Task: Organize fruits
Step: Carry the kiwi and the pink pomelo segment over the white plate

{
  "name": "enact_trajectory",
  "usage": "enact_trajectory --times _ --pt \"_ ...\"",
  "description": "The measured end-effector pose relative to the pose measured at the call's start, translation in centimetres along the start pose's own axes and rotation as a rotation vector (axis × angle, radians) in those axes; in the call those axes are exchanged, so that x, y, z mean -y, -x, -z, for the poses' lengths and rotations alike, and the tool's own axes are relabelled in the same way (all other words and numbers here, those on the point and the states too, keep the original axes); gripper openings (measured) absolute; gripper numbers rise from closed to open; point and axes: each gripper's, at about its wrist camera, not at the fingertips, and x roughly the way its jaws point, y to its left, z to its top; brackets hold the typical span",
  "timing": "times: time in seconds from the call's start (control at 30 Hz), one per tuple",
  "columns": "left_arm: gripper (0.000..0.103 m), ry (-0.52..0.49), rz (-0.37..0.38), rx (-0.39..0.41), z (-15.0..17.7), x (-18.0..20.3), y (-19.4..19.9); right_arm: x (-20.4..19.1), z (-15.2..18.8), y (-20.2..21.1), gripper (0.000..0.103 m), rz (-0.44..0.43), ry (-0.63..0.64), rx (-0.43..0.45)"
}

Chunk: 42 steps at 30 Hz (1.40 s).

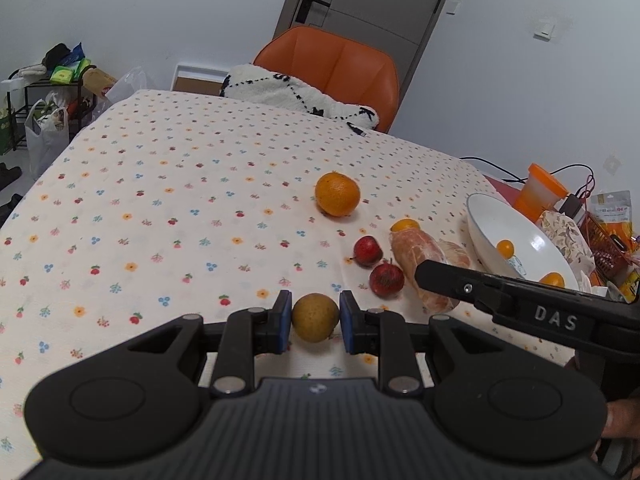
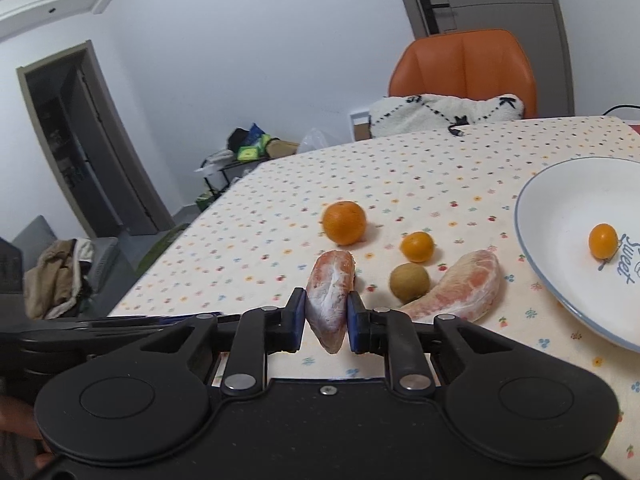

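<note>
Each camera sits just behind its own jaws, low and close over the bench, looking forward across the flowered cloth toward the orange chair and the door. The left wrist view faces slightly rightward; the right wrist view looks from further right. Both share the large orange, the white bowl and the chair.

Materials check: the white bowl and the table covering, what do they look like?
White blue-rimmed bowl: likely glazed ceramic, since it is glossy, shows light reflections and has printed lettering. Flower-print tablecloth: seems to be matte woven fabric, with a fine textured surface and no shine.
</note>
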Motion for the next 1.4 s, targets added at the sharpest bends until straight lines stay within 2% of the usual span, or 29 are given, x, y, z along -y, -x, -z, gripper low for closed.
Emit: enact_trajectory --times 0.53,0.9,1.4 --pt "0.023 -0.065 0.037 0.041 -0.2 3.7 1.2 1.3 0.3 4.4 0.020 0.044 -0.026 0.076" --pt "0.023 -0.125 0.087 0.065 -0.8 7.4 1.2 3.6 0.2 7.9 0.020 0.118 -0.059 0.142" --pt "0.023 -0.184 0.139 0.062 -1.4 11.9 -0.7 8.0 0.3 12.2 0.020 0.230 -0.109 0.216"
